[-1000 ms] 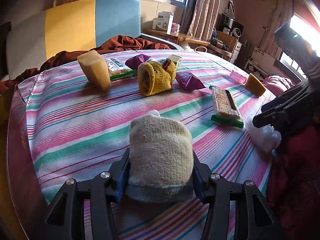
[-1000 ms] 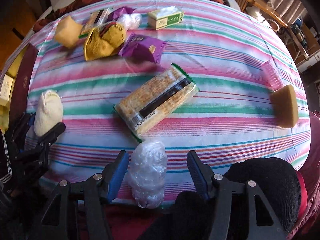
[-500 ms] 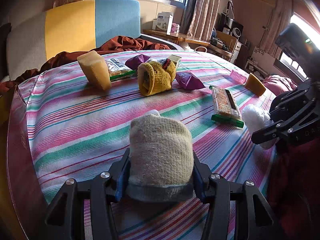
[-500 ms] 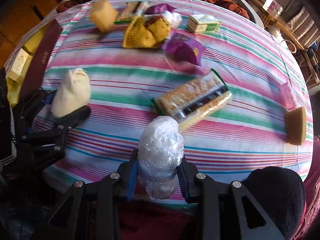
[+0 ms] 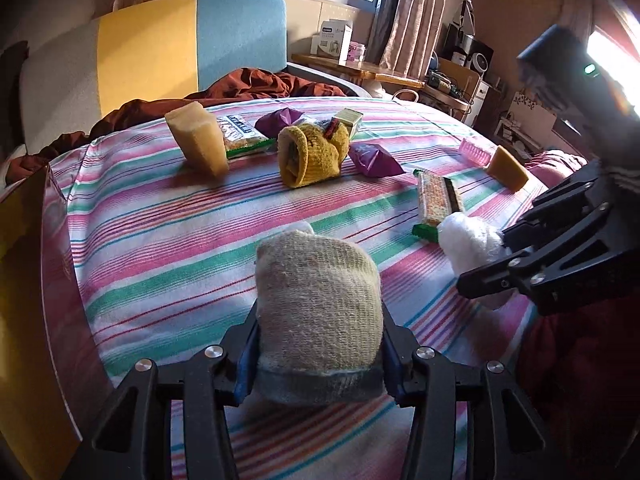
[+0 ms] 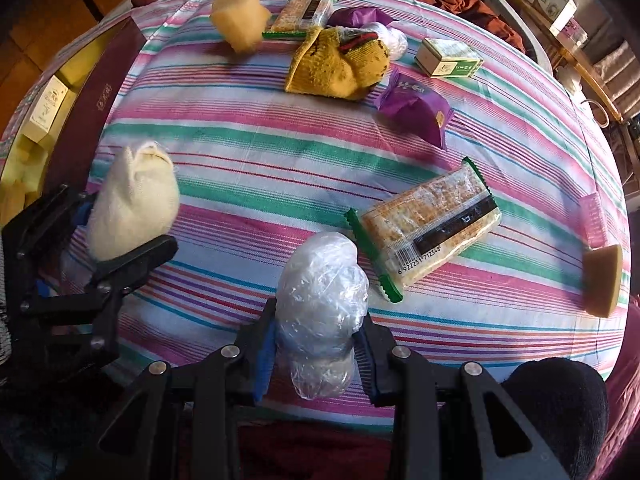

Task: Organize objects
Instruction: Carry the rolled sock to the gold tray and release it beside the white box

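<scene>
Socks and wrapped bundles were seen held nearest the cameras. A rolled cream sock (image 5: 318, 312) was pinched between the pads of the left gripper (image 5: 318, 354), whose jaws had just been closing a little further on it, low over the striped sheet (image 5: 168, 240) of the bed. A clear plastic bundle (image 6: 322, 292) was clamped by the right gripper (image 6: 320, 346), its jaws drawn tight against the wrap, also at the near edge of the bed. The two held things were kept apart, the sock to the left of the bundle in the right wrist view.

Just beyond the bundle, a cracker packet (image 6: 430, 232) with green ends was laid flat on the sheet. Farther on, a purple snack bag (image 6: 414, 106) and a yellow sock (image 6: 340, 64) were found near the middle, with a small green box (image 6: 448, 58) beside them. A tan sponge block (image 6: 240, 20) and a second cracker packet (image 6: 304, 14) were placed near the far edge. At the right edge, a sponge wedge (image 6: 604, 280) and a pink comb (image 6: 594, 220) were set close together. A dark red box (image 6: 92, 108) was seen along the left side.
</scene>
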The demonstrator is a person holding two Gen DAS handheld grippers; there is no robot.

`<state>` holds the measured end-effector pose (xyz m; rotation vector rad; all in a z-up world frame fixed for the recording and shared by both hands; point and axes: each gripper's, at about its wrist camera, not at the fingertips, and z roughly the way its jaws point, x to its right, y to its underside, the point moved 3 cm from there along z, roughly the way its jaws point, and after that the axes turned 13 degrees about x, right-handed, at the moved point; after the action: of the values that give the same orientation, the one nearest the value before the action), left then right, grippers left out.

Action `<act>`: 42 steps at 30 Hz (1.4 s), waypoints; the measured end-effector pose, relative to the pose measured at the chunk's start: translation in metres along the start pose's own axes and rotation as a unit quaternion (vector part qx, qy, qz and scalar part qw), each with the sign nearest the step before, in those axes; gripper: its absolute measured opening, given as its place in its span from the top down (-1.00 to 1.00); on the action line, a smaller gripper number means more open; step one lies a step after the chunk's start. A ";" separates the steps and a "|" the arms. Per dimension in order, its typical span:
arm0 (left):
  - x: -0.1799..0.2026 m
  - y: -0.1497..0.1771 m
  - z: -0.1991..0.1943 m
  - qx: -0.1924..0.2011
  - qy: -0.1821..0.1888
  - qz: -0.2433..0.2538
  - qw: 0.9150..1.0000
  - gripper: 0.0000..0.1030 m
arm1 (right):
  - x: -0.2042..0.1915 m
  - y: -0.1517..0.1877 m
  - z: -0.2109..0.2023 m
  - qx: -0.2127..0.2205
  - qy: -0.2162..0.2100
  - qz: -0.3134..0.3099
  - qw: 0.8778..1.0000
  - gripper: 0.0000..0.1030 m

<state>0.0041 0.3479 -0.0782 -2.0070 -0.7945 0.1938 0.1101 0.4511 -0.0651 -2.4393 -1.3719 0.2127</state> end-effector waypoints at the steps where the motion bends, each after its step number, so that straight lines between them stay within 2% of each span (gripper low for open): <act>1: 0.000 -0.002 -0.007 0.004 0.002 -0.001 1.000 0.02 | -0.001 0.001 0.001 -0.005 0.006 -0.006 1.000 0.33; 4: -0.001 -0.009 -0.028 0.013 0.008 -0.010 1.000 0.02 | -0.008 0.002 0.003 -0.019 0.021 -0.036 0.999 0.33; 7: -0.012 -0.018 -0.050 0.025 -0.002 -0.019 0.999 0.01 | -0.011 0.004 0.005 -0.031 0.019 -0.047 0.998 0.33; 11: -0.047 -0.028 -0.079 0.035 -0.037 -0.060 0.997 0.01 | -0.011 0.006 0.003 -0.033 0.014 -0.050 0.998 0.33; 14: -0.084 -0.032 -0.108 0.048 -0.079 -0.088 0.992 0.01 | -0.010 0.007 0.000 -0.026 0.016 -0.045 0.999 0.33; 18: -0.142 -0.027 -0.146 0.053 -0.157 -0.112 0.980 0.01 | -0.009 0.009 -0.004 -0.021 0.017 -0.044 0.999 0.33; 22: -0.199 -0.012 -0.173 0.039 -0.236 -0.124 0.963 0.01 | -0.009 0.011 -0.007 -0.019 0.015 -0.045 0.999 0.33; 26: -0.243 0.009 -0.182 0.015 -0.286 -0.154 0.946 0.00 | -0.008 0.012 -0.009 -0.019 0.013 -0.045 0.999 0.33; 30: -0.268 0.022 -0.179 -0.006 -0.307 -0.173 0.936 -0.01 | -0.006 0.013 -0.012 -0.020 0.015 -0.044 0.999 0.33; 35: -0.283 0.038 -0.173 -0.027 -0.319 -0.186 0.929 -0.02 | -0.005 0.015 -0.014 -0.024 0.019 -0.050 0.998 0.33; 38: -0.284 0.045 -0.171 -0.030 -0.320 -0.187 0.928 -0.03 | -0.004 0.016 -0.016 -0.024 0.020 -0.052 0.998 0.33; 40: -0.282 0.045 -0.169 -0.027 -0.318 -0.180 0.930 -0.05 | -0.004 0.016 -0.018 -0.024 0.019 -0.052 0.998 0.33; 42: -0.281 0.044 -0.168 -0.025 -0.314 -0.179 0.932 -0.18 | -0.002 0.016 -0.019 -0.022 0.019 -0.053 0.998 0.33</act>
<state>-0.1212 0.0424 -0.0709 -1.8095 -1.5639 0.6242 0.1267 0.4377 -0.0533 -2.3849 -1.4992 0.1115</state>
